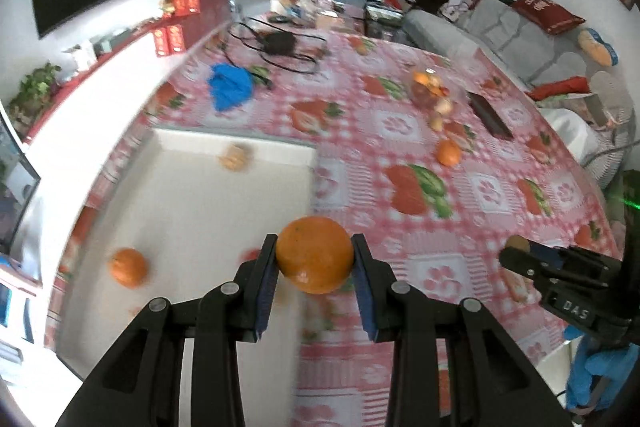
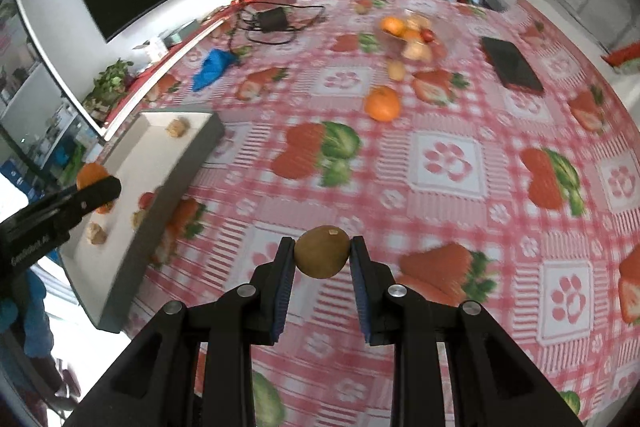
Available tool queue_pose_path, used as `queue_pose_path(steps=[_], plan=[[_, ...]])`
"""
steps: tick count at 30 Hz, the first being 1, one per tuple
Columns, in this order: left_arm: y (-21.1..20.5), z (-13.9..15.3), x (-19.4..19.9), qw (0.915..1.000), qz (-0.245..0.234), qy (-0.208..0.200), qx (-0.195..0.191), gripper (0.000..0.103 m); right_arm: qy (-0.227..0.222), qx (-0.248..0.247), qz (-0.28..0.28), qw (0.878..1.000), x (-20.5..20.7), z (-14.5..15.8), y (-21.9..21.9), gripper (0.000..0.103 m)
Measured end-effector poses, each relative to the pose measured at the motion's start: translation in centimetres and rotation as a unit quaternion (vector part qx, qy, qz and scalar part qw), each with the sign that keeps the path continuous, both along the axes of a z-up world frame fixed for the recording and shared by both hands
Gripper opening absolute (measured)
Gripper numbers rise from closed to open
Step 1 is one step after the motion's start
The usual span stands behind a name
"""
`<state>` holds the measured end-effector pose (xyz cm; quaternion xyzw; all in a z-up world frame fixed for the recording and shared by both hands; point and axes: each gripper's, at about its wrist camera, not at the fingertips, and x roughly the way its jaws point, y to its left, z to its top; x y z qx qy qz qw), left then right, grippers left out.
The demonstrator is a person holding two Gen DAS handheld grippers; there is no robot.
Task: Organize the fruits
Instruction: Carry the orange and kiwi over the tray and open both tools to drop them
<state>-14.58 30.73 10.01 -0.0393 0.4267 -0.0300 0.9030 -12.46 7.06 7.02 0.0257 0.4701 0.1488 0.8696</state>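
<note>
Currently we've got the left gripper (image 1: 315, 254) clamped on an orange (image 1: 315, 254), held above the near right edge of the white tray (image 1: 192, 211). Right gripper (image 2: 322, 255) is clenched on a brown kiwi (image 2: 322, 255) over the checked tablecloth (image 2: 440, 155), tray off to its left. Inside the tray: a second orange (image 1: 128, 267) left of the left gripper, a walnut-like piece (image 1: 234, 158) further ahead. Loose orange (image 2: 382, 103) ahead of the right gripper, fruit pile (image 2: 408, 35) beyond it.

Both grippers loaded, angled down

The left gripper (image 1: 315, 255) clamped an orange (image 1: 315, 254); the right gripper (image 2: 322, 254) pinched a kiwi (image 2: 322, 251).
</note>
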Motion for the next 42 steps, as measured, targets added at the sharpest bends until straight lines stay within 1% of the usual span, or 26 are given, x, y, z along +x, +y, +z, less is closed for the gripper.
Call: queue_pose_path(steps=[6, 9, 12, 16, 21, 28, 31, 32, 33, 34, 35, 36, 37, 38, 39, 42], plan=[[5.3, 0.8, 0.5, 0.9992, 0.037, -0.007, 0.016, 0.038, -0.007, 0.004, 0.043, 0.999, 1.4, 1.2, 5.1, 0.029], [7.3, 0.1, 0.5, 0.9982, 0.054, 0.001, 0.026, 0.038, -0.003, 0.008, 0.068, 0.998, 2.1, 1.2, 8.2, 0.029], [8.5, -1.5, 0.6, 0.9977, 0.061, 0.017, 0.024, 0.038, 0.005, 0.009, 0.095, 0.995, 2.8, 0.8, 11.4, 0.029], [8.9, -3.0, 0.8, 0.9973, 0.061, 0.033, 0.024, 0.038, 0.014, 0.005, 0.124, 0.992, 3.8, 0.3, 15.1, 0.029], [9.2, -4.1, 1.6, 0.9970, 0.061, 0.039, 0.027, 0.038, 0.020, 0.000, 0.137, 0.990, 5.5, -0.1, 18.2, 0.029], [9.8, -5.7, 2.4, 0.9963, 0.063, 0.054, 0.022, 0.038, 0.035, -0.006, 0.142, 0.989, 7.1, -1.3, 20.1, 0.029], [9.4, -5.8, 2.3, 0.9964, 0.059, 0.051, 0.035, 0.039, 0.047, -0.005, 0.146, 0.988, 7.3, -2.0, 20.4, 0.029], [9.4, -5.8, 2.3, 0.9963, 0.058, 0.049, 0.039, 0.040, 0.051, -0.003, 0.146, 0.988, 7.4, -2.1, 20.4, 0.029], [9.3, -5.8, 2.3, 0.9963, 0.057, 0.048, 0.042, 0.045, 0.056, 0.000, 0.147, 0.988, 7.5, -2.2, 20.4, 0.029], [9.2, -5.7, 2.3, 0.9966, 0.055, 0.046, 0.041, 0.054, 0.061, 0.005, 0.147, 0.987, 7.6, -2.2, 20.3, 0.029], [9.1, -5.6, 2.2, 0.9967, 0.055, 0.043, 0.040, 0.059, 0.062, 0.006, 0.144, 0.988, 7.7, -2.2, 20.2, 0.029], [9.0, -5.3, 2.1, 0.9967, 0.059, 0.039, 0.041, 0.068, 0.062, 0.008, 0.141, 0.988, 7.8, -2.0, 19.8, 0.034], [9.0, -5.1, 2.2, 0.9965, 0.062, 0.035, 0.044, 0.073, 0.060, 0.009, 0.137, 0.989, 7.9, -1.9, 19.6, 0.062], [8.9, -4.8, 2.1, 0.9964, 0.065, 0.030, 0.046, 0.074, 0.056, 0.012, 0.129, 0.990, 8.0, -1.6, 19.1, 0.080], [8.7, -4.4, 2.2, 0.9963, 0.066, 0.026, 0.048, 0.074, 0.042, 0.016, 0.115, 0.992, 8.1, -1.0, 18.1, 0.097], [8.1, -3.4, 2.6, 0.9967, 0.066, 0.019, 0.044, 0.075, 0.018, 0.014, 0.093, 0.995, 8.6, 0.6, 15.6, 0.097]])
